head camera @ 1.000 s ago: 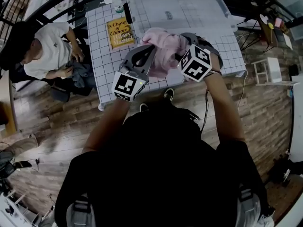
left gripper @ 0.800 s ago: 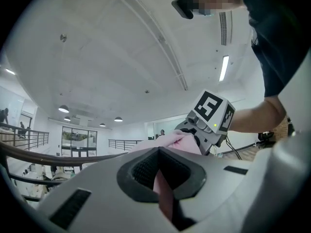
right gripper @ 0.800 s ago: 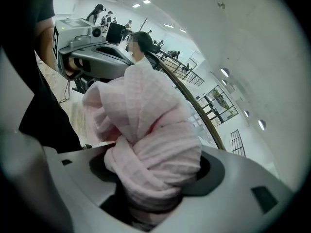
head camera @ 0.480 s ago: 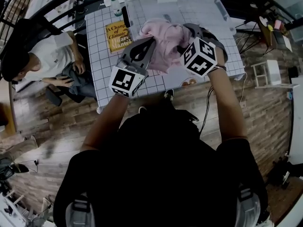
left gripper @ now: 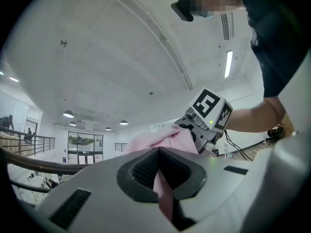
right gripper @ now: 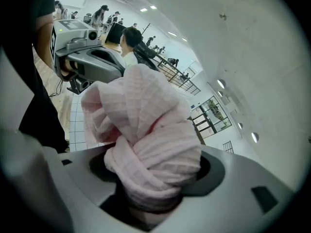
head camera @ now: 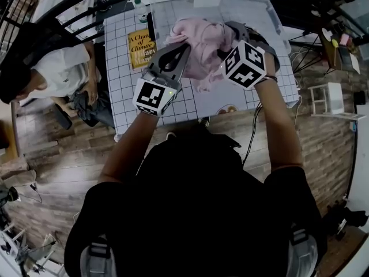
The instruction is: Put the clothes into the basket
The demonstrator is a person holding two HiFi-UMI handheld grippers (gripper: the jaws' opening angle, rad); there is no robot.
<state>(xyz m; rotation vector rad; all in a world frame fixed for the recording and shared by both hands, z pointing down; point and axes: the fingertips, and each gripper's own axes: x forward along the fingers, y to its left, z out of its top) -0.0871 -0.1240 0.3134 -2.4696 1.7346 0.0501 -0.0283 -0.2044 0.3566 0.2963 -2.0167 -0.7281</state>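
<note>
A crumpled pink garment [head camera: 202, 48] hangs between my two grippers above the white grid table [head camera: 124, 91], right at the near rim of the clear plastic basket [head camera: 268, 10]. My left gripper [head camera: 180, 46] is shut on a thin fold of it; in the left gripper view the pink cloth [left gripper: 163, 198] runs down between the closed jaws. My right gripper [head camera: 223, 42] is shut on a thick bunch of the garment [right gripper: 146, 130], which fills the space between its jaws. The two grippers sit close together, each visible from the other: the right [left gripper: 209, 113], the left [right gripper: 82, 57].
A yellow book [head camera: 140, 42] lies on the table left of the basket, with a green-capped bottle [head camera: 140, 4] behind it. A person in a white shirt [head camera: 57, 74] sits at the table's left side. Wooden floor surrounds the table.
Both grippers have carried the pink garment up and away from me, from over the table's middle to the basket's near rim. Both grips are unchanged.
</note>
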